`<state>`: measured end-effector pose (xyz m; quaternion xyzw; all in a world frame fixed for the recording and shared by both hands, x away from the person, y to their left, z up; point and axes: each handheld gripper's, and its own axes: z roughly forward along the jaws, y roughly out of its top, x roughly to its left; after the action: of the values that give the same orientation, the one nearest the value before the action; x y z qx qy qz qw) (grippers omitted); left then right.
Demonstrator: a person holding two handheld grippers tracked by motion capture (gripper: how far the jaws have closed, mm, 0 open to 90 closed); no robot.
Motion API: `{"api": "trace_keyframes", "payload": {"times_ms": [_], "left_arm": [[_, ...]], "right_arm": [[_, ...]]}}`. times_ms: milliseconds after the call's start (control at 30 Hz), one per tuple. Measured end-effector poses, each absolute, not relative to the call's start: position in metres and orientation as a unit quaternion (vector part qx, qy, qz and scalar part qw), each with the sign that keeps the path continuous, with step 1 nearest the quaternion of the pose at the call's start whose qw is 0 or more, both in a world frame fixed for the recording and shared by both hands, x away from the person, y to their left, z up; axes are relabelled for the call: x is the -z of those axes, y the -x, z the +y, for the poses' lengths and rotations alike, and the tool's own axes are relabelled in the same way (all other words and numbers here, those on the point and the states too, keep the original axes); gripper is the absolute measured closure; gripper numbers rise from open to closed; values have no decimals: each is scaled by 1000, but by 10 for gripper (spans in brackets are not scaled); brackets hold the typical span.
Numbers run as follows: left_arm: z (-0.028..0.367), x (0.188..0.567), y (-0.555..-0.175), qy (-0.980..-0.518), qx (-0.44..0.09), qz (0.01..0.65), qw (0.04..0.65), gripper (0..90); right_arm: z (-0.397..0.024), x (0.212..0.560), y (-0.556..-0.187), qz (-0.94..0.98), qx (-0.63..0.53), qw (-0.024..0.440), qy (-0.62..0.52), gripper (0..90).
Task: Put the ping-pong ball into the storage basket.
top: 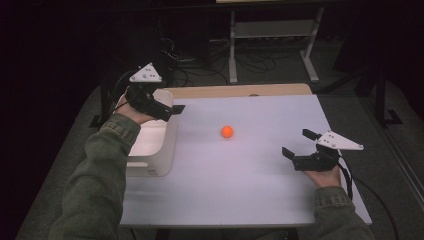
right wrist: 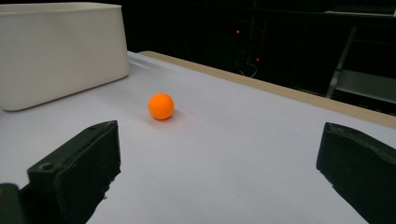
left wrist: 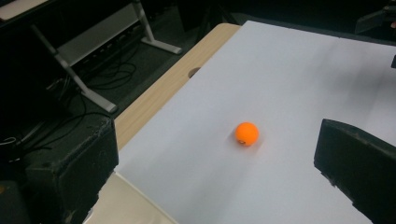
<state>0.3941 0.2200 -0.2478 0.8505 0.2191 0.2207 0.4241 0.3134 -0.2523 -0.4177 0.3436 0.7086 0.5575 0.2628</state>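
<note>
Both pairs of jaws stand wide apart and hold nothing. The right gripper (top: pixel 301 143) rests low at the near right, aimed at the orange ball (top: pixel 227 131), likely lining up a grasp. The ball lies mid-table, apart from the white bin (top: pixel 167 150). The left gripper (top: pixel 170 107) hovers over that bin's far-left rim.
</note>
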Motion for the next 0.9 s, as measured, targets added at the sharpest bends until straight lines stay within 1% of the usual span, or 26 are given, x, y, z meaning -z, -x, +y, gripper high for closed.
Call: {"api": "trace_keyframes", "payload": {"times_ms": [633, 900], "left_arm": [[189, 252, -422, -873, -206, 197, 395, 0], [177, 255, -427, -883, -198, 186, 382, 0]], "right_arm": [[-252, 419, -312, 712, -554, 260, -344, 0], [-253, 419, -312, 711, -556, 257, -346, 0]]}}
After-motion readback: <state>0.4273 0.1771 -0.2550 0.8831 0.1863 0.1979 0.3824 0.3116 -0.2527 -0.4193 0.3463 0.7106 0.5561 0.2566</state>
